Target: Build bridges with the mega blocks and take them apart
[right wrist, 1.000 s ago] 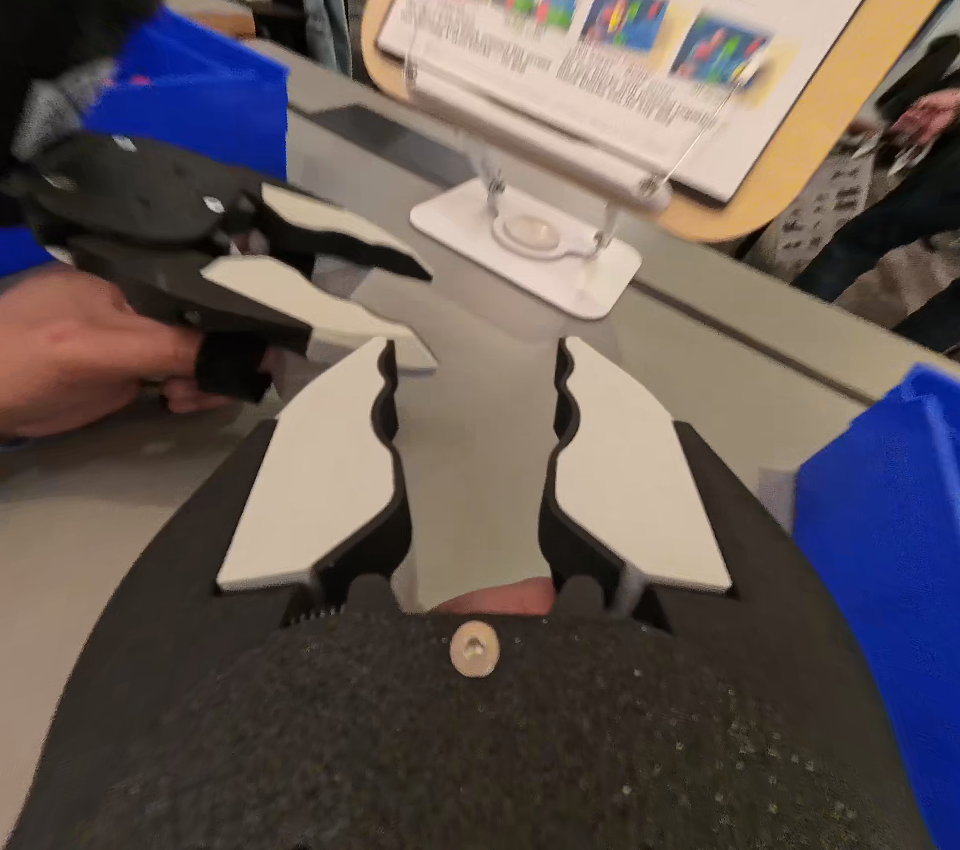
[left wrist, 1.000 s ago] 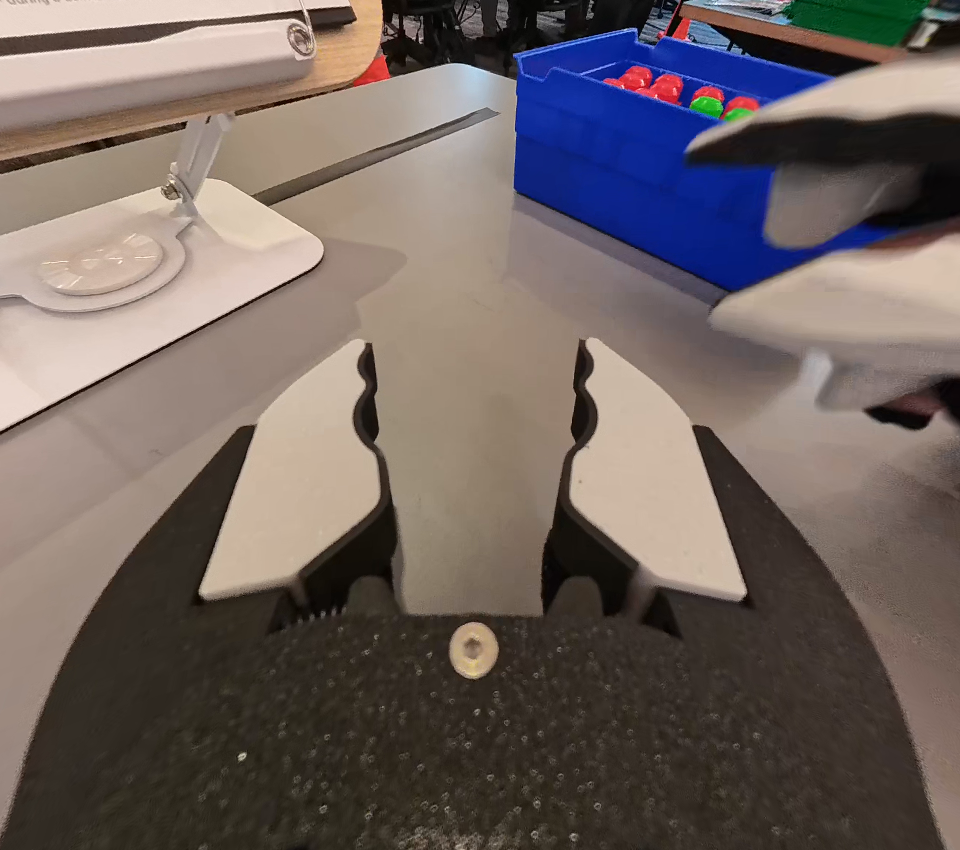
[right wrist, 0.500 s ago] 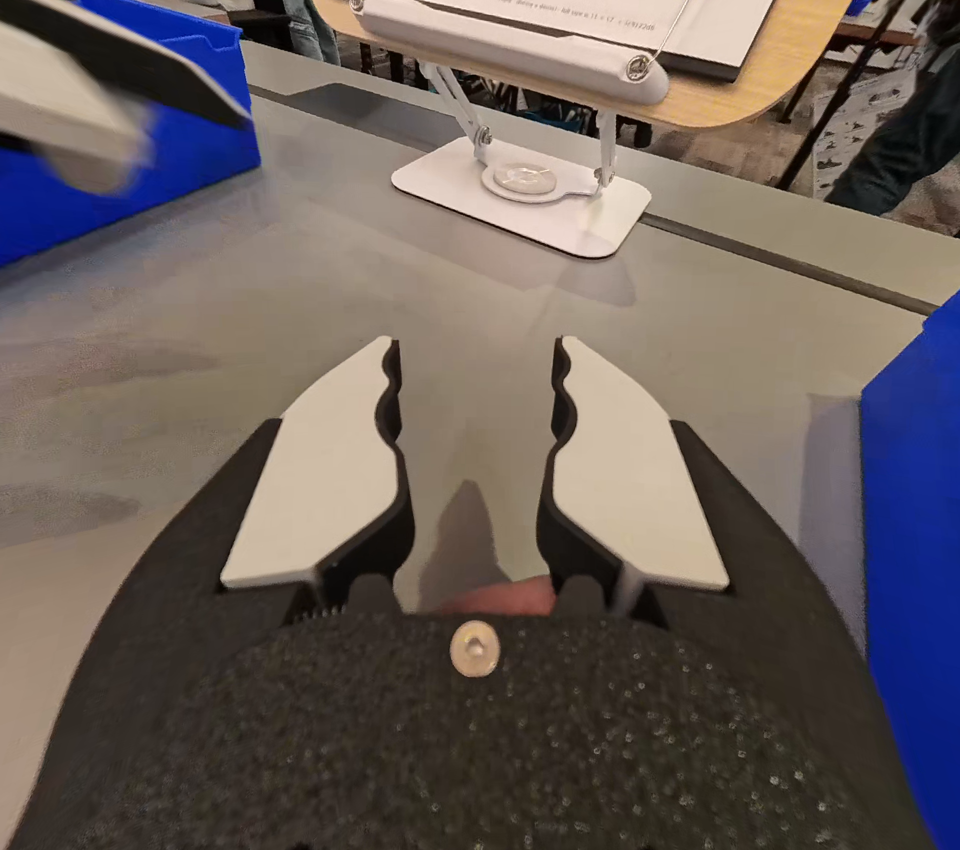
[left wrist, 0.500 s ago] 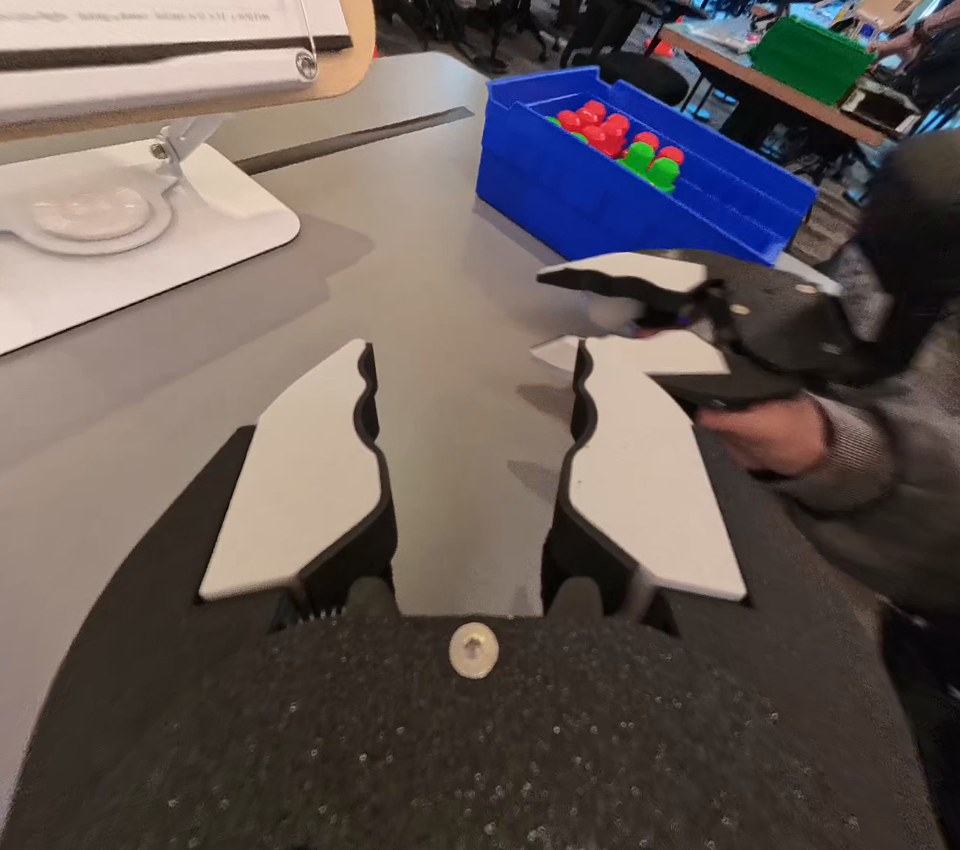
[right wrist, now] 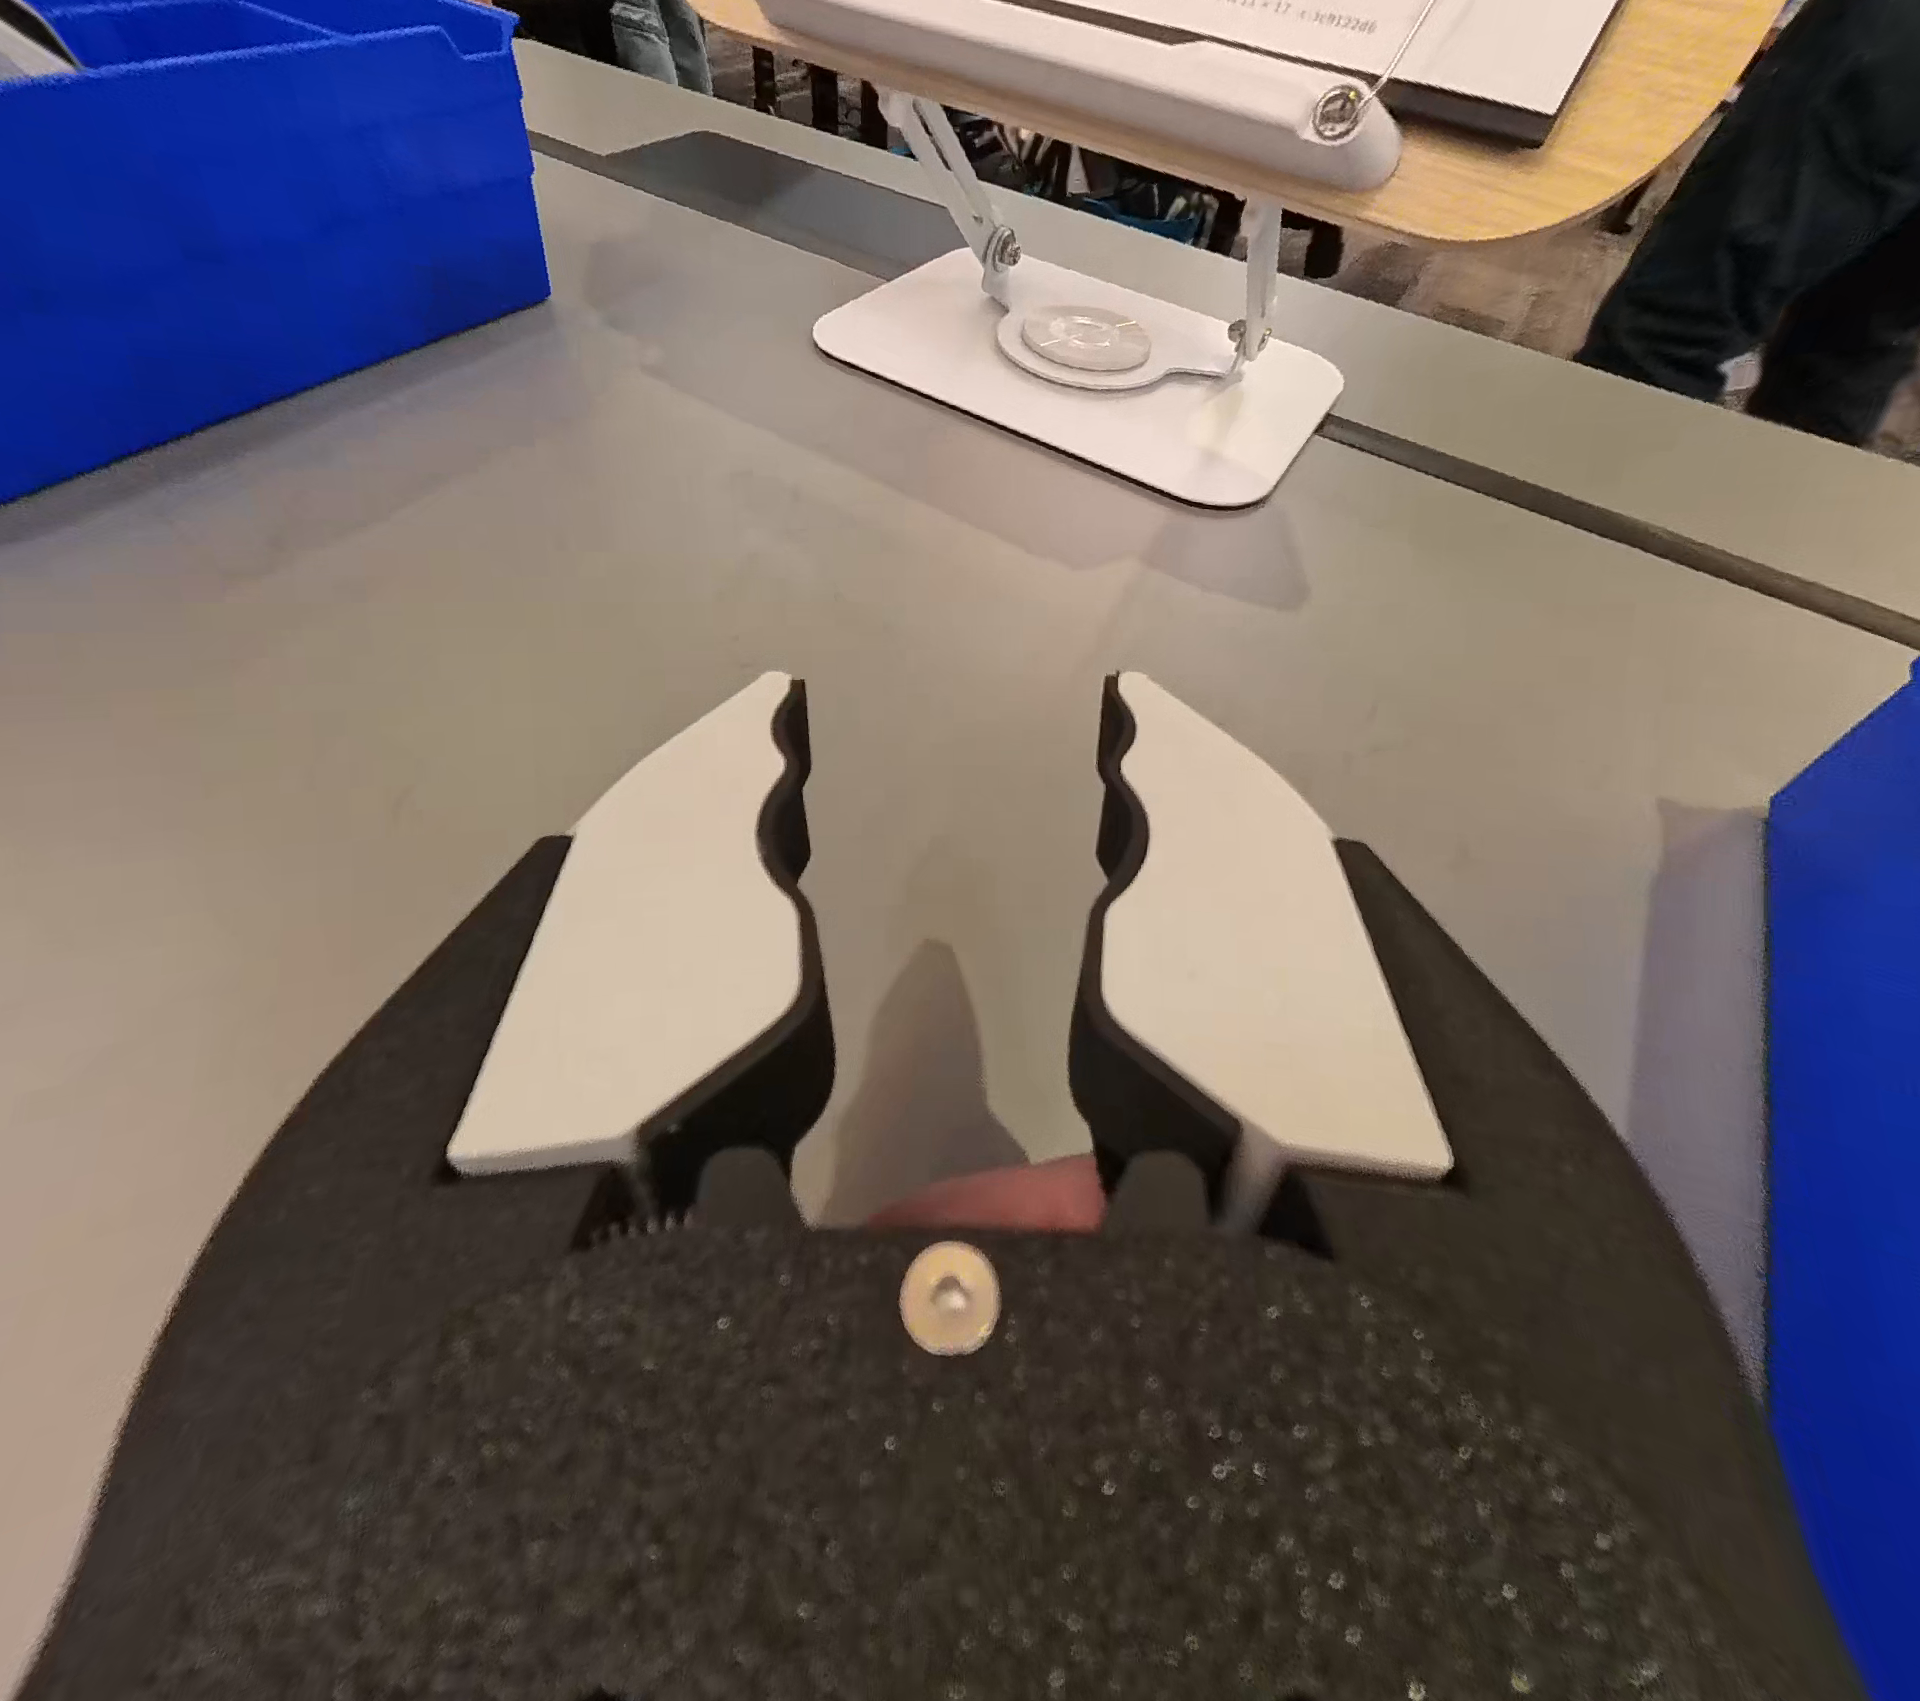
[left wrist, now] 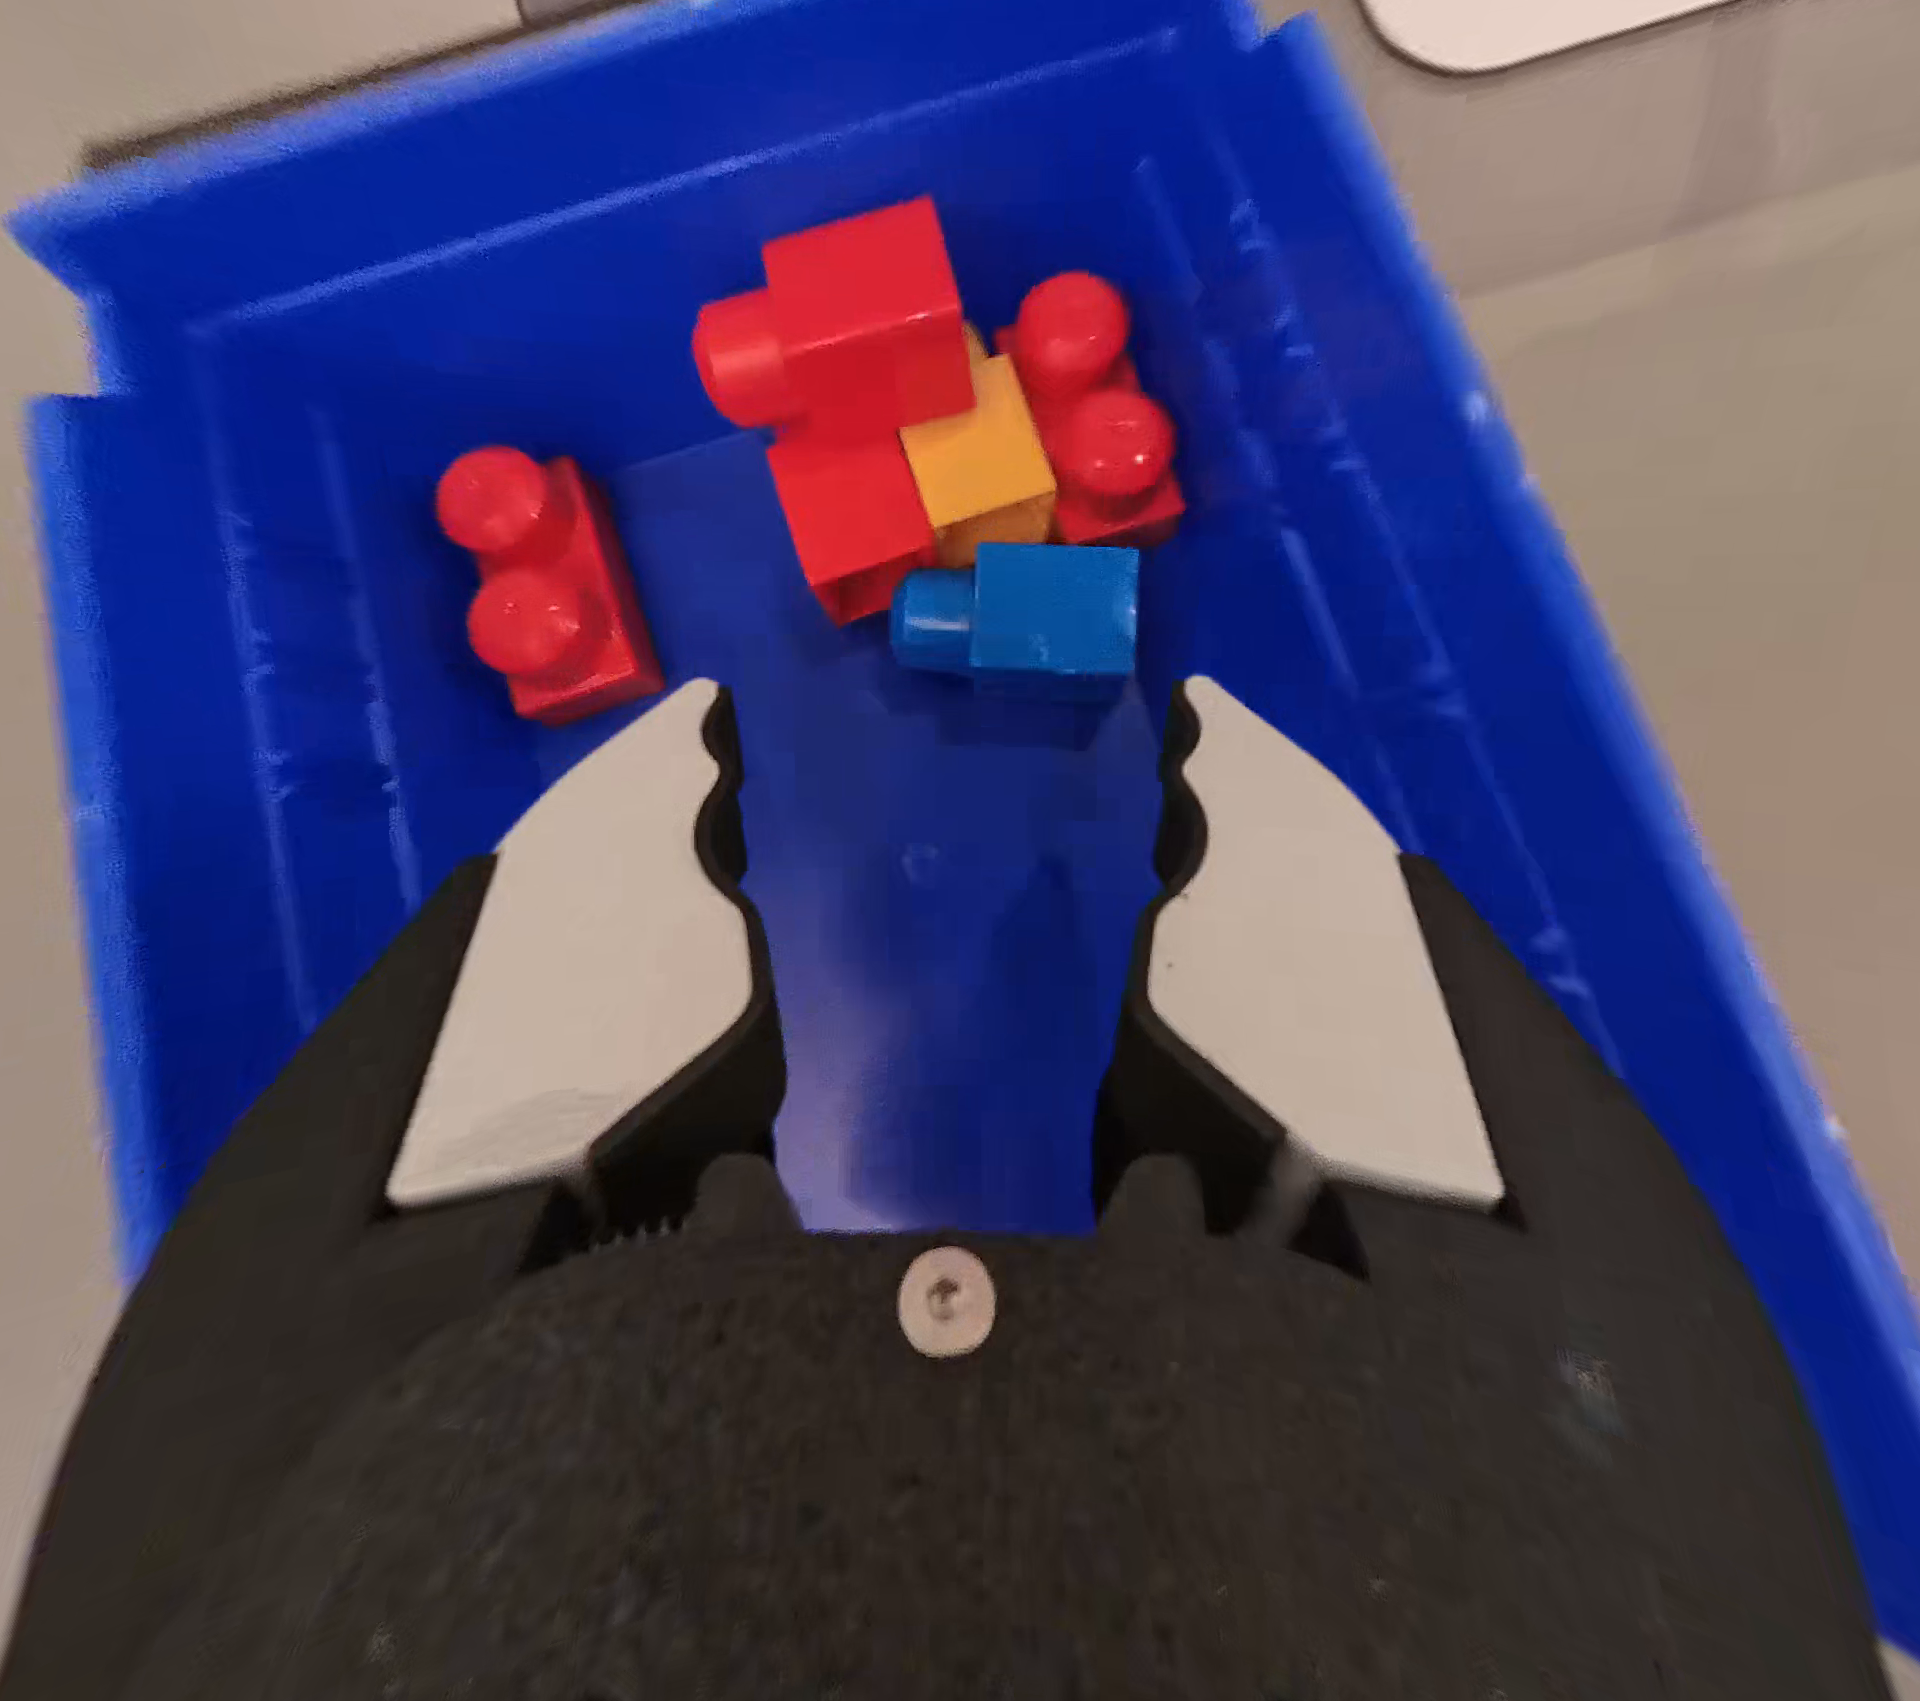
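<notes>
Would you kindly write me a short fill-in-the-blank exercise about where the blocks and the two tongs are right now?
1. The left tongs hang open above a bin whose colour is ____.
2. The single-stud block nearest those tongs is ____ in colour.
3. The two-stud red block lying apart from the pile sits to the pile's ____.
4. The right tongs are open and hold ____ over the grey table.

Missing words: blue; blue; left; nothing

Red, yellow, blue mega blocks (left wrist: 914, 446), loose in blue bin (left wrist: 1351, 425)
</notes>
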`<state>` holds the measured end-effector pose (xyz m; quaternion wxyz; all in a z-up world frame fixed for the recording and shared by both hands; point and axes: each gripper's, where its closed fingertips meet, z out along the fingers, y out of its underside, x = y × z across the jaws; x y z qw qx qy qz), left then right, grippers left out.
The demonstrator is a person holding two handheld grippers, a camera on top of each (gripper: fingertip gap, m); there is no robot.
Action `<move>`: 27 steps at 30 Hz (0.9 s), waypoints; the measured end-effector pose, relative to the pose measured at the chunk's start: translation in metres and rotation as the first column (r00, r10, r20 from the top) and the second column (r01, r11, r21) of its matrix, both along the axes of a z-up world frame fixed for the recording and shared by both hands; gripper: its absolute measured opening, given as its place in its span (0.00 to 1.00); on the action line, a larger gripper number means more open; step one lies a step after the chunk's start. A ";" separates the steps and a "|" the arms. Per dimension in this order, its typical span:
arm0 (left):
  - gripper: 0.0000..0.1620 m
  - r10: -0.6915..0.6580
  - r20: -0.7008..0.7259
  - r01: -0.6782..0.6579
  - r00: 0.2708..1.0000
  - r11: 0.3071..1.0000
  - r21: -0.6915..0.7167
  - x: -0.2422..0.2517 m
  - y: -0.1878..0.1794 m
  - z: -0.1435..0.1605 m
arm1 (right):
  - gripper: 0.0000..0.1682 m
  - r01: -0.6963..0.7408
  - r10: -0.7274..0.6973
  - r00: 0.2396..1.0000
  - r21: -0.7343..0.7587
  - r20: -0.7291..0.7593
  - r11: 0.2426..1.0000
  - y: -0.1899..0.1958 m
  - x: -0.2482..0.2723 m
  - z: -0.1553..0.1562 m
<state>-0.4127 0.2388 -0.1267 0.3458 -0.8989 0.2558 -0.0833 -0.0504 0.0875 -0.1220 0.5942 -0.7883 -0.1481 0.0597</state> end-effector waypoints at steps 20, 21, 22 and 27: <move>0.40 -0.640 -0.126 0.645 0.758 0.764 -0.003 0.035 -0.075 0.064 | 0.31 -0.026 0.025 0.996 -0.015 -0.081 1.000 -0.001 0.000 0.001; 0.40 -0.701 -0.139 0.709 0.699 0.705 0.011 0.049 -0.088 0.078 | 0.31 -0.025 0.024 0.996 -0.014 -0.084 1.000 -0.001 0.000 0.001; 0.40 -0.758 -0.150 0.768 0.635 0.640 0.017 0.065 -0.101 0.088 | 0.31 -0.025 0.024 0.996 -0.013 -0.089 1.000 -0.001 0.001 0.002; 0.40 -0.925 -0.218 0.943 0.311 0.329 -0.054 0.143 -0.147 0.077 | 0.31 -0.032 0.032 0.988 0.004 -0.151 0.999 -0.001 0.003 0.006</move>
